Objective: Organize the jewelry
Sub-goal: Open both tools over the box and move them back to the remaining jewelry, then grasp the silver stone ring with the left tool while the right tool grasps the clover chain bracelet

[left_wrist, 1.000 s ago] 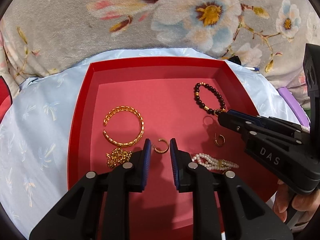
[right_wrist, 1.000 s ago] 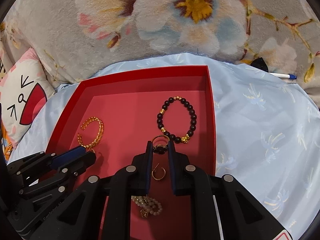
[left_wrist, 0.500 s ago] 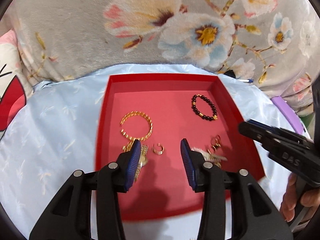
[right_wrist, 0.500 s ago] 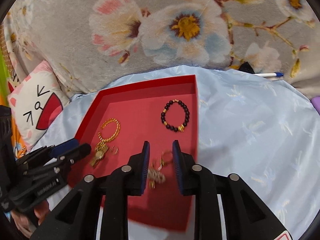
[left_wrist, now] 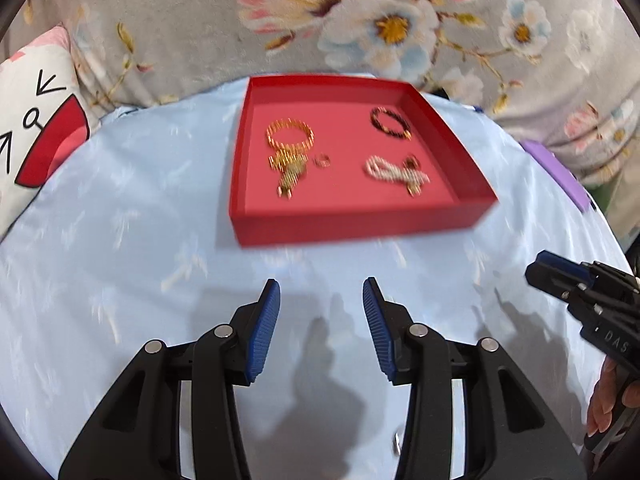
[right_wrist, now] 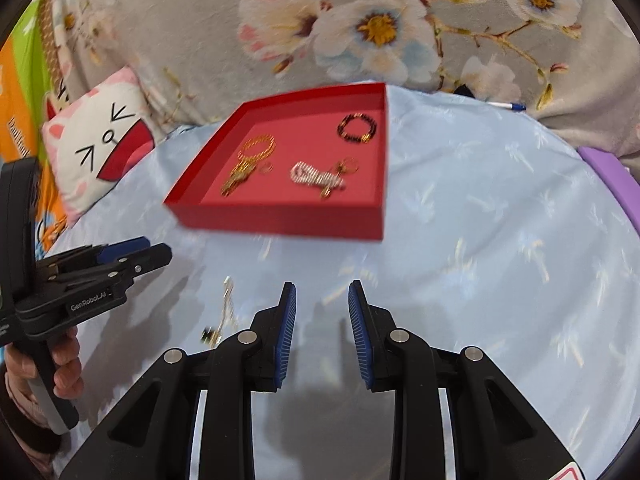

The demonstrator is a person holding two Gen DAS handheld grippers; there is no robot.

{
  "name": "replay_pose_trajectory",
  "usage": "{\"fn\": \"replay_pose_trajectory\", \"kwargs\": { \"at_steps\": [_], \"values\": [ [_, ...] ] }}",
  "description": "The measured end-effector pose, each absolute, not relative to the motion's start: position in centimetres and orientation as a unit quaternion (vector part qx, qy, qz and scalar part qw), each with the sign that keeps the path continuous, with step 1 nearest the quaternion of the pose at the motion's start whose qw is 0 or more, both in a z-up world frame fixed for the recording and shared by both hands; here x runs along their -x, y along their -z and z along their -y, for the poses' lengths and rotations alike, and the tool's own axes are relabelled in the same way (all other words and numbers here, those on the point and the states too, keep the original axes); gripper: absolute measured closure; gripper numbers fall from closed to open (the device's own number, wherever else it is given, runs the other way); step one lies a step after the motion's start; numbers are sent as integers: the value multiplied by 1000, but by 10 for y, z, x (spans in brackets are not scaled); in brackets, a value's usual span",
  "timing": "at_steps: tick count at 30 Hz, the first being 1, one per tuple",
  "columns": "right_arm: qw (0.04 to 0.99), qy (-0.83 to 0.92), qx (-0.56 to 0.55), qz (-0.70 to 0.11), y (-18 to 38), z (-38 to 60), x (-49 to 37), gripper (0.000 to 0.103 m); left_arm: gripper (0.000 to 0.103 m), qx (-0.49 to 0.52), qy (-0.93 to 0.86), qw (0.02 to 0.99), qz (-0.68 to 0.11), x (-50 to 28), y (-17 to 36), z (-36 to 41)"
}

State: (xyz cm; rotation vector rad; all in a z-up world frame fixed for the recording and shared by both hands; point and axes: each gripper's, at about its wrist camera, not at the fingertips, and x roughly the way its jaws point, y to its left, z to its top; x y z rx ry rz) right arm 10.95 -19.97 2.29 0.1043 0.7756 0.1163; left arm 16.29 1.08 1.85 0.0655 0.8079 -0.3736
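left gripper (left_wrist: 321,292) and right gripper (right_wrist: 322,294) both spread apart, holding nothing, over blue cloth (left_wrist: 120,240). red tray (left_wrist: 352,222) beyond them holds gold bangle (left_wrist: 290,136), dark bead bracelet (left_wrist: 390,124), pearl strand (left_wrist: 394,172) (frames blurred). thin chain (right_wrist: 226,308) lies on cloth outside tray.

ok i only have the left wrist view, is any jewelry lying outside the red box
observer: yes, the right wrist view shows a thin chain on the blue cloth, just left of the right gripper, well short of the red box.
operator: is the right gripper holding anything
observer: no, its fingers stand apart with only cloth between them.
operator: what's beyond the cat pillow on the left
observer: an orange and green printed fabric lies past the cat pillow, at the picture's edge.
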Motion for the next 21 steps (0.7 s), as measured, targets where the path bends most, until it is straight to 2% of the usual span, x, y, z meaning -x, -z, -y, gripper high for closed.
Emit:
{"fn": "replay_pose_trajectory", "kwargs": {
  "at_steps": [4, 16, 19, 21],
  "values": [
    [920, -59, -45, -385, -8, 192, -85, 76, 54, -36, 196, 896, -396, -133, -10, -12],
    [917, -55, -57, -391, 6, 194, -66, 76, 55, -98, 233, 879, -404, -74, 22, 13],
    [916, -56, -48, -393, 8, 191, -67, 76, 62, -112, 232, 882, -396, -70, 24, 18],
    [916, -59, -41, -395, 10, 188, -67, 76, 81, -113, 236, 881, -393, -69, 24, 19]
  ]
}}
